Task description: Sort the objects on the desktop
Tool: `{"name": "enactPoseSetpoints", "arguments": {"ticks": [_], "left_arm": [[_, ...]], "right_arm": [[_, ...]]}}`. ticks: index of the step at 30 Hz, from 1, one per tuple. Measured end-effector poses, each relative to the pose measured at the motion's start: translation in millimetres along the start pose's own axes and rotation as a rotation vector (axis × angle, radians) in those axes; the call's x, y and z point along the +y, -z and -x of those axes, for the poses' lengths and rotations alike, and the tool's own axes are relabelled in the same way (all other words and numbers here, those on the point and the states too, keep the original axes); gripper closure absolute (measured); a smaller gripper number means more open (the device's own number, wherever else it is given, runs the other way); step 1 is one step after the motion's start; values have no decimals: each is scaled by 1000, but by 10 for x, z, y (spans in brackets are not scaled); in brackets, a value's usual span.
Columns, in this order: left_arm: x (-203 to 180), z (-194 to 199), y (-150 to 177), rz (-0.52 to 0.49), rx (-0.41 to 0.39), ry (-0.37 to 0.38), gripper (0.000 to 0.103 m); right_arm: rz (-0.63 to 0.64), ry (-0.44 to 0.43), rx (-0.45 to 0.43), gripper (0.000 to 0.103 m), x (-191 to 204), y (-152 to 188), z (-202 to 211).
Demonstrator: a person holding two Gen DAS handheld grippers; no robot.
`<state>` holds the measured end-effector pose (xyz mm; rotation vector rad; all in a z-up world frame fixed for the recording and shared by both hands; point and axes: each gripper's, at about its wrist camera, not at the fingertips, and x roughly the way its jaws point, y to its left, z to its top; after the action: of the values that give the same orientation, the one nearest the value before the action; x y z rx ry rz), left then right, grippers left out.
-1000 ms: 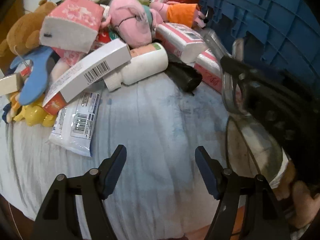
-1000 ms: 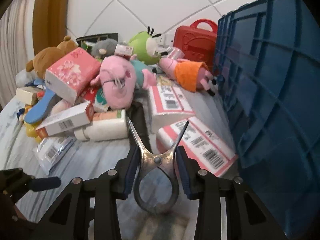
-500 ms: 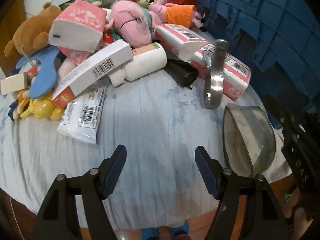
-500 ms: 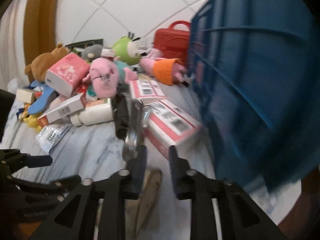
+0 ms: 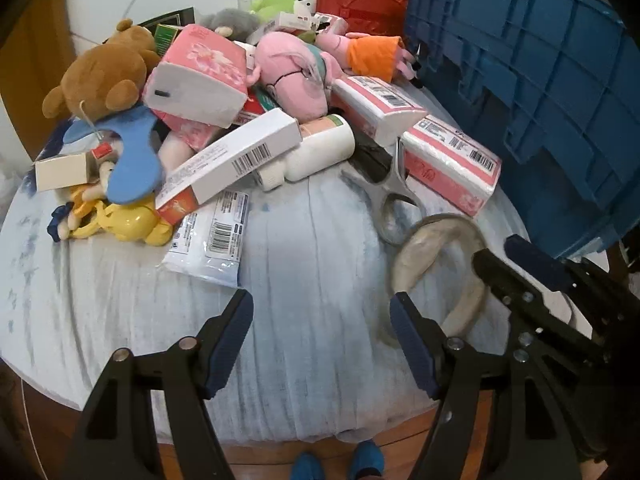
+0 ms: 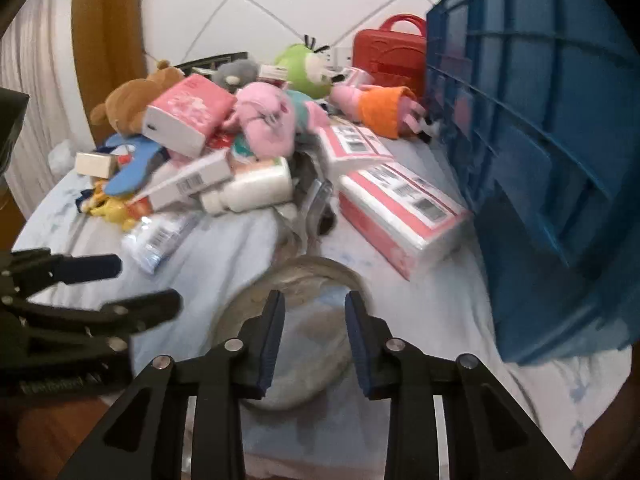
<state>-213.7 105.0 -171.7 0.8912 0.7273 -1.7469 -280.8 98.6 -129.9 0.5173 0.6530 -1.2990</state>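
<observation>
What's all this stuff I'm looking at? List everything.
crate: one, blue, right side
plush toys: at least five, brown, grey, green, pink, heaped at the back
case: one, red, behind plush toys
tissue packs: at least three, pink, among plush toys
bottle: one, white, lying before plush toys
scissors: one pair, steel, beside bowl
bowl: one, clear, front right
tablecloth: one, pale blue, underneath everything
left claw: black, blue pads, open, empty
right claw: black, blue pads, opening above bowl, nothing between pads
</observation>
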Motion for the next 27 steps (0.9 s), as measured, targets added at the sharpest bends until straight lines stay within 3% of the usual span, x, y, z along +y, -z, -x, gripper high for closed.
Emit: {"name": "enactPoseSetpoints", "arguments": {"ticks": [3,5,6,7,10,11,13,14,16,19,23,24,25,27], "left_arm": [[-129,7,-20,-30,3,29,33],[-268,-31,-32,-67,6,40,33],[-331,-65,-43,-84,12,46,31],[-415,-124,-59,-108,25,49,22],[-611,-261,-100,-173,51,54,20],[-673,-313,-122,-196,61,57,19],[-743,-436,-182,-230,81,46,0],[-758,-478,-209,-238,88,41,0],[-777,-584,-281,-245,130,113,0],[-864,-675,-305,-276,162,154,0],[-921,-845,-227,-309,204,74,0],[-874,-868,-178,-312,186,-3,0],[-814,-878,-143,-302,181,-31,2],[-619,-825,-87,-222,180,1,3]], "right_arm": [[-73,32,1,66,-175,72,109],[-98,58,18,57,-300,162,161],[-110,65,34,54,-363,204,169],[-120,73,52,49,-428,241,172],[-137,75,84,38,-557,349,182],[-137,76,88,36,-584,374,186],[-131,76,95,35,-630,402,193],[-133,80,95,32,-654,428,204],[-140,77,101,29,-717,439,195],[-133,79,116,29,-734,455,130],[-96,116,159,28,-692,493,11],[-90,110,171,28,-685,513,-16],[-90,100,181,28,-680,532,-35],[-91,86,176,28,-659,533,-36]]}}
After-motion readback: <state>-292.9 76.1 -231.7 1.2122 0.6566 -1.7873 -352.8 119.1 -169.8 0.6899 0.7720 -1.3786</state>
